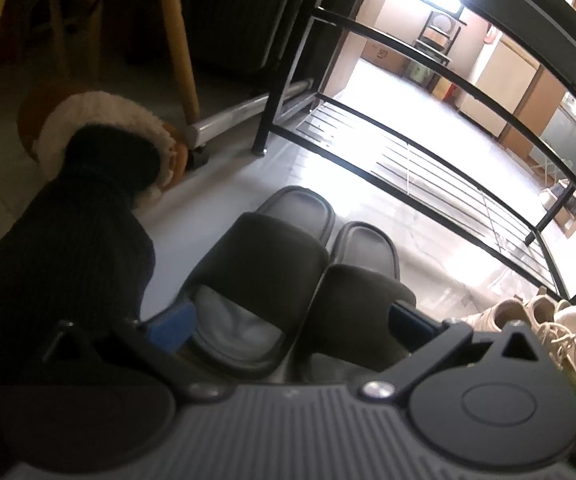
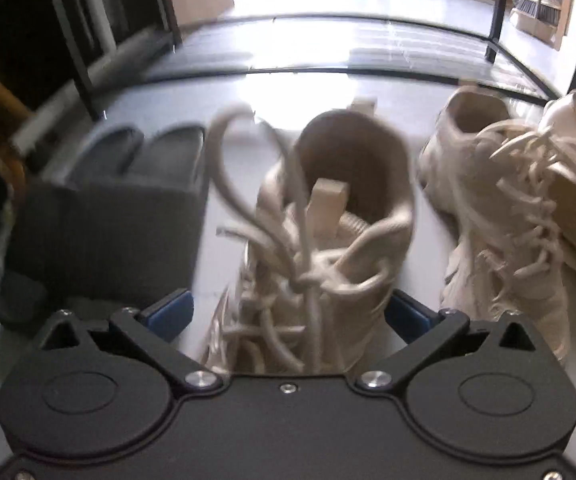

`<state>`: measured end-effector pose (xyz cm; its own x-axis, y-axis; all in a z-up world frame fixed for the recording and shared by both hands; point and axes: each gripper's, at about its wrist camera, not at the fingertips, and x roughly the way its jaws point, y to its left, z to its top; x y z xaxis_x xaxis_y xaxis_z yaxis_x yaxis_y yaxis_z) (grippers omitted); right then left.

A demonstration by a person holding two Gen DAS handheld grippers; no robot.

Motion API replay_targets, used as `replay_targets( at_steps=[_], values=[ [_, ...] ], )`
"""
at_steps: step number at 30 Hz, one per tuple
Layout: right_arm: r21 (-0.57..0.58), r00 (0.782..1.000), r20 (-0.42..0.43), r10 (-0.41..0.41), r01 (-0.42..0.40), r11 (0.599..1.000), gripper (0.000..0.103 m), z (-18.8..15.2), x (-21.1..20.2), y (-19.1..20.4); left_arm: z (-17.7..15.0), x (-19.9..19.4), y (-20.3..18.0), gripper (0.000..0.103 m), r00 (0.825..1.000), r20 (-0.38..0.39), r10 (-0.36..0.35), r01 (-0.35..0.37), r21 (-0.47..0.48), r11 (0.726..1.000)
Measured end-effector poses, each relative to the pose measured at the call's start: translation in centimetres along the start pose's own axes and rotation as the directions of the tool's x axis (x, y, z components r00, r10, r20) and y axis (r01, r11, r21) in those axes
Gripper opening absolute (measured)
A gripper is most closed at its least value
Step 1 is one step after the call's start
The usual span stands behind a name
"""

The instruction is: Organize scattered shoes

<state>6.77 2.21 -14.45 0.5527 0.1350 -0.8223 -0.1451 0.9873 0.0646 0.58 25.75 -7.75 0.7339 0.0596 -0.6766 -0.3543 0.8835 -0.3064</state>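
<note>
Two dark grey slides lie side by side on the floor in front of a black shoe rack. My left gripper is open, its blue pads straddling both slides. In the right wrist view my right gripper is open around a beige laced sneaker, a pad on each side of it. A second beige sneaker lies to its right. The slides sit left of it. Beige sneakers also show at the left wrist view's right edge.
A fur-trimmed brown boot with a black sock or sleeve in front of it stands left of the slides. Wooden chair legs and a grey wheeled base bar stand behind. The rack's lowest shelf lies just beyond the sneakers.
</note>
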Motion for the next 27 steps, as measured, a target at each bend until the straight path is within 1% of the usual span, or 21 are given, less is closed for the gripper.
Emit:
replay_targets(
  at_steps=[1, 5, 6, 7, 8, 14, 15, 21, 25, 27],
  values=[
    [0.004, 1.000, -0.013, -0.006, 0.006, 1.000, 0.103, -0.2, 0.3, -0.1, 0.0, 0.0, 0.0, 0.103, 1.000, -0.002, -0.001, 0.001, -0.001, 1.000],
    [0.034, 0.998, -0.053, 0.041, -0.039, 0.999, 0.103, -0.4, 0.9, -0.7, 0.0, 0.2, -0.1, 0.103, 1.000, -0.008, -0.005, 0.005, 0.001, 1.000],
    [0.041, 0.997, -0.054, 0.056, -0.053, 0.998, 0.097, -0.5, 0.8, -0.9, 0.0, 0.2, -0.2, 0.103, 1.000, -0.010, -0.006, 0.006, 0.005, 1.000],
    [0.041, 0.995, -0.046, 0.085, -0.083, 0.996, 0.091, -0.6, 0.6, -1.2, 0.0, 0.2, -0.2, 0.103, 1.000, -0.009, -0.006, 0.006, 0.007, 1.000],
    [0.040, 0.993, -0.036, 0.115, -0.113, 0.993, 0.090, -0.6, 0.4, -1.4, 0.0, 0.2, -0.2, 0.103, 1.000, -0.008, -0.006, 0.006, 0.007, 1.000],
    [0.029, 0.990, -0.019, 0.140, -0.139, 0.990, 0.086, -0.7, -0.1, -2.2, 0.0, 0.3, -0.3, 0.103, 1.000, -0.013, 0.000, 0.001, 0.005, 1.000],
    [0.029, 0.990, -0.016, 0.142, -0.141, 0.990, 0.084, -0.7, -0.2, -2.4, 0.0, 0.3, -0.3, 0.103, 1.000, -0.013, 0.000, 0.001, 0.006, 1.000],
    [0.029, 0.988, 0.040, 0.152, -0.153, 0.988, 0.082, 0.3, -0.6, -3.4, -0.1, 0.4, -0.4, 0.103, 1.000, -0.015, -0.002, 0.002, 0.012, 1.000],
    [0.048, 0.982, 0.076, 0.173, -0.177, 0.983, 0.081, 2.4, 0.4, -3.4, -0.1, 0.5, -0.5, 0.103, 1.000, -0.018, 0.000, 0.000, 0.018, 1.000],
    [0.035, 0.979, 0.090, 0.182, -0.186, 0.982, 0.081, 3.4, 1.3, -3.3, -0.1, 0.5, -0.5, 0.103, 1.000, -0.020, 0.002, -0.001, 0.018, 1.000]
  ],
)
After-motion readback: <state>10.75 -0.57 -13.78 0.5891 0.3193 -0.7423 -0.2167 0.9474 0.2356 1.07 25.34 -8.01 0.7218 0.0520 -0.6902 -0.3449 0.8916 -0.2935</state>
